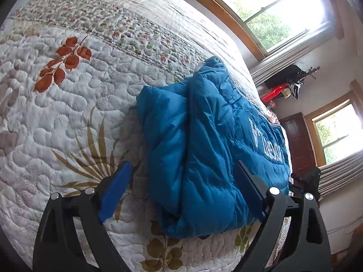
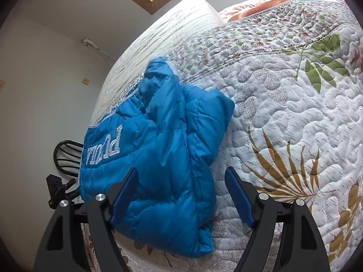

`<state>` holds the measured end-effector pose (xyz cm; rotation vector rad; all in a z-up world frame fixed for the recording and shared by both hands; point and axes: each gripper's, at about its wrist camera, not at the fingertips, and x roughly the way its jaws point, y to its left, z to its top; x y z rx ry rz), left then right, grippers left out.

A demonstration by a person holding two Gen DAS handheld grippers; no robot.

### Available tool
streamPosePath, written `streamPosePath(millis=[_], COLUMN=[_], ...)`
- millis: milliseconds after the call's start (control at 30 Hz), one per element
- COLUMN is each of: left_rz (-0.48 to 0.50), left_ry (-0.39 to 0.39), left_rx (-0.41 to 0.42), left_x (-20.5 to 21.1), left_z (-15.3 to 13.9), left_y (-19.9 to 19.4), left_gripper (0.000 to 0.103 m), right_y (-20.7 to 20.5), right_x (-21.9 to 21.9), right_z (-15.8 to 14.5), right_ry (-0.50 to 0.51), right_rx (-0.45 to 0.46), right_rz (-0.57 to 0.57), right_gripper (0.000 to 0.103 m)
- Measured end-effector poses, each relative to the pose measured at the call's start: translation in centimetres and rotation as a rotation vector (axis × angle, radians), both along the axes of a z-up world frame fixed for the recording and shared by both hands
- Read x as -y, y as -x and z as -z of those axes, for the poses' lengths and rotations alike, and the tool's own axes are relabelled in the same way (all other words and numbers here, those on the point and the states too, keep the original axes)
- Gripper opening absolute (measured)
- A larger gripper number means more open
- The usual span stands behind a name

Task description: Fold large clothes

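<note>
The blue puffer jacket [image 1: 211, 149] lies folded into a bundle on the quilt [image 1: 68, 113] near the bed's edge, with broad bare quilt stretching away on the side opposite that edge. The left claw [image 1: 183, 190] tilts downward, jaws spread wide astride one end of the bundle, pads off the fabric. The right claw [image 2: 181, 195] tilts down likewise, spread astride the other end, gripping nothing.

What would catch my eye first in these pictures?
A bright blue puffer jacket, folded into a bundle with silver lettering, lies on a white quilt printed with leaves. In the foreground each view shows an open claw with blue pads, poised over the jacket's near edge.
</note>
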<state>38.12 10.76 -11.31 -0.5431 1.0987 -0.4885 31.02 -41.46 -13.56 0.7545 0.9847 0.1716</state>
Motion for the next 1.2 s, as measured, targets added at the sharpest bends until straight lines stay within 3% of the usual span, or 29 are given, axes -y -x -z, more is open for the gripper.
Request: streamPosePath(millis=[300,467,500,533,567,667,733,833,1033,1200], left_rz=[0.079,0.128,0.131,0.137,0.140,0.131,0.115,0.086,0.085,0.122], left_ry=[0.081,0.011,-0.003,-0.016,-0.023,-0.035,-0.016,-0.009,-0.001,-0.008], left_rx=[-0.015,-0.014,-0.002,0.009,0.014,0.032,0.042,0.065,0.140,0.209], left_x=[2.3,5.5,5.9,6.5,6.8,7.5,7.5,7.8,7.7,6.3], left_z=[1.7,2.5,2.3,2.1,1.9,1.2,0.6,-0.7,-5.1,-9.2], left_y=[-2.6,-4.3,-4.5,-4.6,-4.6,-4.2,-3.6,-3.0,-0.5,4.6], left_gripper=[0.090,0.090,0.087,0.076,0.073,0.053,0.036,0.026,0.019,0.019], right_y=[-1.8,-4.1,-4.6,-5.0,-5.3,-5.7,-5.4,-4.5,-0.9,4.3], right_x=[-0.3,-1.0,-1.2,-1.3,-1.5,-2.2,-2.5,-2.9,-4.3,-6.2], right_z=[1.5,2.0,2.1,2.1,2.1,2.2,1.8,0.2,-5.3,-9.7], right_ry=[-0.044,-0.049,-0.048,-0.044,-0.035,-0.050,-0.074,-0.057,0.001,0.046], right_rx=[0.007,0.011,0.011,0.012,0.014,0.016,0.032,0.062,0.140,0.204], right_rz=[-0.025,-0.047,-0.047,-0.047,-0.048,-0.054,-0.054,-0.056,-0.071,-0.109], right_gripper=[0.079,0.080,0.080,0.079,0.078,0.055,0.034,0.022,0.016,0.016])
